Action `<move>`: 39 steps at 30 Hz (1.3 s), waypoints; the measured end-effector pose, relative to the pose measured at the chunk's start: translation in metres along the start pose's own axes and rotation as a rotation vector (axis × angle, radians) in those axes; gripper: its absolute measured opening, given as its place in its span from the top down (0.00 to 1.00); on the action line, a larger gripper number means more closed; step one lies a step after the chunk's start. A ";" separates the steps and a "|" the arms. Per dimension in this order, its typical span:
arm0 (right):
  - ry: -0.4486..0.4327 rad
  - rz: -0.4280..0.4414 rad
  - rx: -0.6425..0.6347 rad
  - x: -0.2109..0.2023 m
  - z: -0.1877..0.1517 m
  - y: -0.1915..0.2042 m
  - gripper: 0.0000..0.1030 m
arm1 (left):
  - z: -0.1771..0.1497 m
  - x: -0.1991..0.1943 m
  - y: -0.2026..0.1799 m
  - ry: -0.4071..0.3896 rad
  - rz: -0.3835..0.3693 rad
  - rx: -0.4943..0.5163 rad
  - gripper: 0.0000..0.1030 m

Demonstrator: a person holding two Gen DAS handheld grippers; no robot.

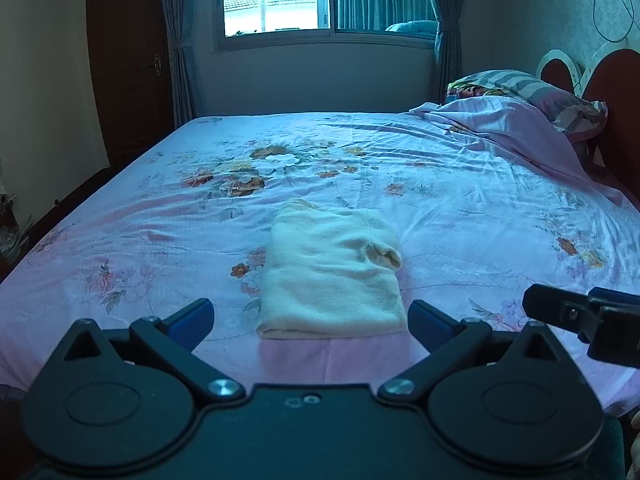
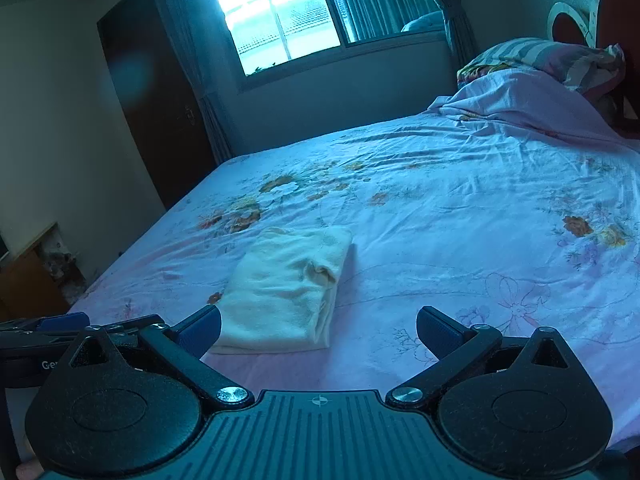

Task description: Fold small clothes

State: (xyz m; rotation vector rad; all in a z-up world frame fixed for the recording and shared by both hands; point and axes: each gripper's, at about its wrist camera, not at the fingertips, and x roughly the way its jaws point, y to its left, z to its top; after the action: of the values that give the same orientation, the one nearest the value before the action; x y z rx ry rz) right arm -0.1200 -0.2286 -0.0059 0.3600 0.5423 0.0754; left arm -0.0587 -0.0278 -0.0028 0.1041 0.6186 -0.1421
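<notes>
- Left wrist view: cream garment (image 1: 332,276) folded flat on bedsheet (image 1: 440,184), looks done
- left gripper (image 1: 310,316) spread, empty
- right gripper (image 2: 318,330) spread, backed off

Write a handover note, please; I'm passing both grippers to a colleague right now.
Left gripper: jaws open, empty, just short of the near edge of the cream garment.
Right gripper: jaws open, empty, to the garment's right.
Garment: folded into a compact rectangle on the floral bedsheet, neither gripper touching it.
Done: this piece looks folded.
Left: no other small clothes in view.
</notes>
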 end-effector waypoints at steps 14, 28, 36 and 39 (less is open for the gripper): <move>-0.037 -0.019 -0.045 -0.005 0.000 0.002 0.00 | 0.000 -0.002 -0.003 0.010 0.001 0.007 0.02; -0.034 -0.014 -0.046 -0.003 -0.001 0.000 0.00 | 0.001 0.001 -0.001 0.016 0.004 0.002 0.02; -0.031 -0.019 -0.042 -0.001 -0.003 0.000 0.00 | 0.001 0.001 -0.001 0.021 0.000 -0.001 0.02; -0.026 -0.020 -0.040 0.000 -0.004 -0.002 0.00 | 0.000 0.002 -0.002 0.025 0.000 0.000 0.02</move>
State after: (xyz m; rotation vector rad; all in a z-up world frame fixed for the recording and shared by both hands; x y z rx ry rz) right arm -0.1221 -0.2290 -0.0095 0.3164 0.5175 0.0624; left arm -0.0569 -0.0301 -0.0041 0.1058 0.6432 -0.1407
